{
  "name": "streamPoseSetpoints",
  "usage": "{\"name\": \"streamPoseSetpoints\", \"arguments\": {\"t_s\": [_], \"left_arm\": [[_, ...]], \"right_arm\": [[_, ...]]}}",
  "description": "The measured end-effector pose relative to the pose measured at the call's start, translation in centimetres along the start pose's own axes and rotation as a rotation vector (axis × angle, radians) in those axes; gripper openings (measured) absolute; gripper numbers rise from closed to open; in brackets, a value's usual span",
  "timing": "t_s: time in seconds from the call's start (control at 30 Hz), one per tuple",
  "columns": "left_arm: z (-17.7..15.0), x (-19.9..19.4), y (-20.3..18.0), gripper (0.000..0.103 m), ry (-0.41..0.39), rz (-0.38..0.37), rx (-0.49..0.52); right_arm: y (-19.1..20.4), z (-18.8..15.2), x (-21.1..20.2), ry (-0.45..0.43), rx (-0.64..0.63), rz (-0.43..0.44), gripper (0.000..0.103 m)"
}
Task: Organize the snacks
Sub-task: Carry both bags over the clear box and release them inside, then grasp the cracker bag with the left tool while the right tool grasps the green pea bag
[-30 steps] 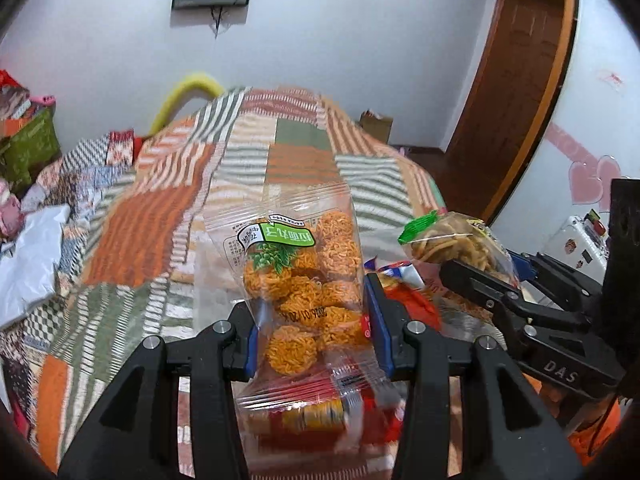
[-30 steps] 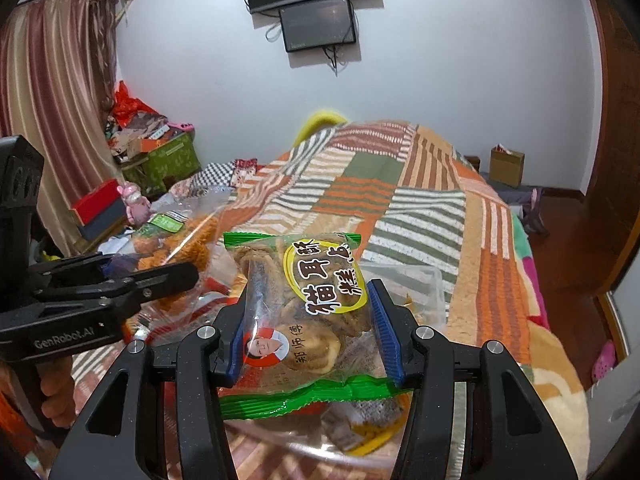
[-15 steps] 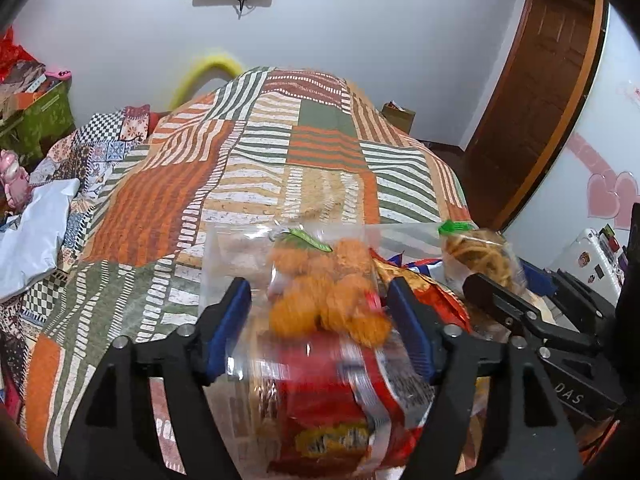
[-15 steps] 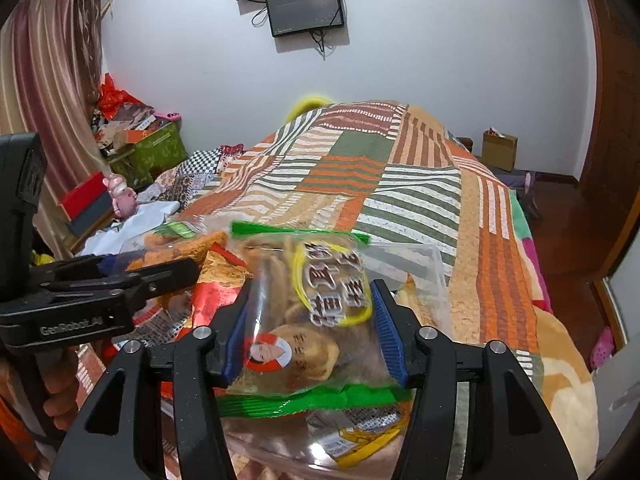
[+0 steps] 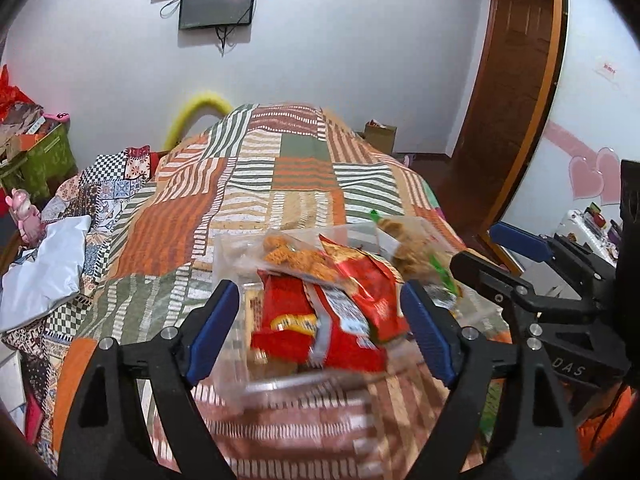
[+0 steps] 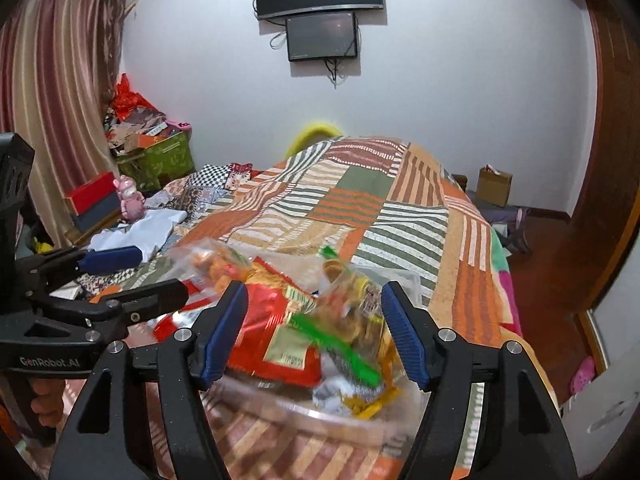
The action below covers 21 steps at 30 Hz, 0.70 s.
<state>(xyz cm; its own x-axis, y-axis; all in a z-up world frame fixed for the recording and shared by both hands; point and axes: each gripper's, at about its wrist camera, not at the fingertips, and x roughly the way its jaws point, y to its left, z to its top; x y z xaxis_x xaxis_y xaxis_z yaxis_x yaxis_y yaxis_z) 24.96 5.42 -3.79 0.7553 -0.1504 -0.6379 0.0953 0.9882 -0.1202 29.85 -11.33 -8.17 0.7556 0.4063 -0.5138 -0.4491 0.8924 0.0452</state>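
Note:
A clear plastic bin (image 5: 230,264) on the patchwork bed holds snack packs. In the left wrist view my left gripper (image 5: 320,324) is open and empty above red packets (image 5: 316,320), with the clear bag of orange puff balls (image 5: 296,258) lying at the bin's far side. In the right wrist view my right gripper (image 6: 314,334) is open and empty over the bin (image 6: 412,280); the green-edged bag of brown cookies (image 6: 344,320) lies blurred between the fingers beside a red packet (image 6: 260,328).
The striped patchwork quilt (image 5: 280,168) covers the bed. White cloth (image 5: 40,272) and clutter lie left of it. A wooden door (image 5: 516,92) stands at the right, a cardboard box (image 6: 494,186) on the floor beyond the bed. Each gripper shows in the other's view.
Both grippers opened. The orange puff bag dropped from the left gripper and the cookie bag from the right gripper into the bin. Both grippers drew back and tilted up.

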Motion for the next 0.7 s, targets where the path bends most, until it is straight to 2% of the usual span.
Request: {"name": "streamPoseSetpoints", "arguments": {"t_s": [0.07, 0.17, 0.3, 0.37, 0.53, 0.7], "left_arm": [[-0.4, -0.8, -0.2, 0.083, -0.001, -0.004, -0.005], [-1.4, -2.3, -0.5, 0.084, 0.002, -0.011, -0.010], [-2.9, -3.7, -0.9, 0.084, 0.003, -0.006, -0.008], [-3.7, -4.2, -0.9, 0.089, 0.003, 0.000, -0.011], [-5.9, -4.9, -0.7, 0.090, 0.034, 0.013, -0.026], [-7.9, -4.5, -0.5, 0.090, 0.080, 0.013, -0.043]], "right_arm": [[0.2, -0.5, -1.0, -0.005, -0.008, -0.003, 0.067], [0.3, -1.3, -2.4, -0.011, -0.009, -0.005, 0.075], [0.6, -2.7, -3.8, -0.003, -0.024, -0.023, 0.075], [0.5, -3.4, -4.3, 0.006, -0.025, -0.030, 0.075], [-0.1, -5.9, -4.4, 0.072, 0.006, -0.030, 0.076], [-0.5, -8.9, -2.8, 0.178, 0.037, -0.023, 0.076]]}}
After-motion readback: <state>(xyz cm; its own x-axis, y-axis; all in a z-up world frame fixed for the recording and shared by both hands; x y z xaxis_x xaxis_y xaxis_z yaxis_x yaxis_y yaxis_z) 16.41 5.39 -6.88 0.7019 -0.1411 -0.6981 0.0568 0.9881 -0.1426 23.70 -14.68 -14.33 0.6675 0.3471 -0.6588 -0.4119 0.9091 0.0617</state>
